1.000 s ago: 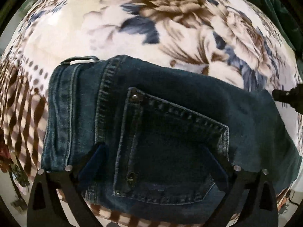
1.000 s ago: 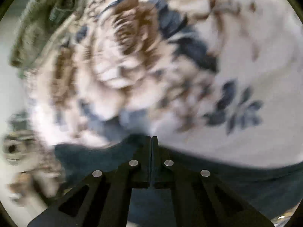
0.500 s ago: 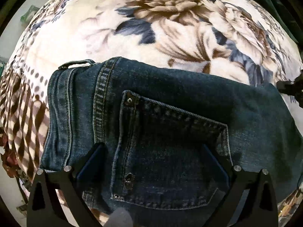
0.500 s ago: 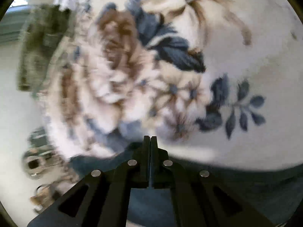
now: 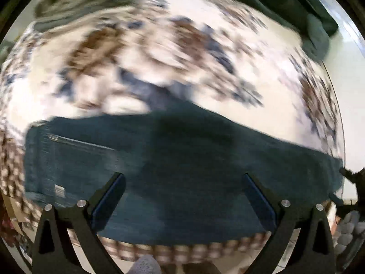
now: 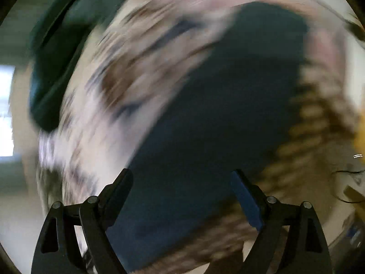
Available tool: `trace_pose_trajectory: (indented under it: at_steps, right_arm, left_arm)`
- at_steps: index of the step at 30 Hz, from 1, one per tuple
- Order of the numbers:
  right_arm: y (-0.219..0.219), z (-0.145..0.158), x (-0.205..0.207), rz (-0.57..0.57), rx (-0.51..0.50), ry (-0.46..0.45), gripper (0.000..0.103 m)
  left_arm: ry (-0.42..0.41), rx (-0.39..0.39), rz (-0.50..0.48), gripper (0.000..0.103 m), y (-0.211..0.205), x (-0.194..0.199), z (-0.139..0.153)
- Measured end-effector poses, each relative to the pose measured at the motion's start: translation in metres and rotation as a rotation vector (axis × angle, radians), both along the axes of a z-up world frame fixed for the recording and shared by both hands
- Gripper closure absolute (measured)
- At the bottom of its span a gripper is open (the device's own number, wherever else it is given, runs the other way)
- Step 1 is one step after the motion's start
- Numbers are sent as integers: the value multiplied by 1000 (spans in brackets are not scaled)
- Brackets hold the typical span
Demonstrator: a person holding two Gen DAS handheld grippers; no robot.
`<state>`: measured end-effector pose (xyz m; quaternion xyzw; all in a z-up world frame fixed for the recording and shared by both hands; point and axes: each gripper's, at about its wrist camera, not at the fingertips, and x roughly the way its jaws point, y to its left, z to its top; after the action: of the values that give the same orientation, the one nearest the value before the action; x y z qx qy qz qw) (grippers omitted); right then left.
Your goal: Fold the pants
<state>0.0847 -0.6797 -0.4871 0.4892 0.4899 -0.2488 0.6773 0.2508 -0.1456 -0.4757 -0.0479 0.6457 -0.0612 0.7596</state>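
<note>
Both views are smeared by motion blur. On the folded jeans (image 5: 182,164) the pocket stitching cannot be made out, and the floral blanket (image 5: 159,45) around them reads only as streaks. The dark green cushion (image 5: 285,4) beyond the jeans is cut off by the frame edge.

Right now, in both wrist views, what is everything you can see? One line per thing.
jeans: one, dark blue denim, folded, lying flat on the blanket under both grippers.
blanket: one, cream with brown and blue flowers and a brown checked border, spread under the jeans.
dark green cloth: one, at the blanket's far edge; too blurred to name.
grey-green cloth: one bundle, far left corner in the left wrist view; blurred.
left gripper: black, blue-padded fingers wide apart over the jeans, gripping nothing.
right gripper: black, blue-padded, its jaws have just been opening, nothing gripped between them.
</note>
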Motion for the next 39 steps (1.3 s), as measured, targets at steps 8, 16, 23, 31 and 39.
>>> trace_pose_trajectory:
  at_steps: [8,16,23,31,39]
  right_arm:
    - [-122,-59,-54,-142,0,-150,31]
    - [-144,-80,-42,-182,93,-399,32]
    - [-143,-90,-22,-121,112,-394,31]
    - [-130,-57,-15,-117,-15,-369,88]
    - [-44,45,6,106,-260,-414,93]
  left_arm:
    - [156,-16,-100,0,-117,-11,-71]
    - [162,97,-86,0,-138,0,-102]
    - [88,115,-59,0,-144,-9,-104]
    - [98,106,-55,0,-141,-10,-103]
    - [134,9,-73,0,-118,5,-78]
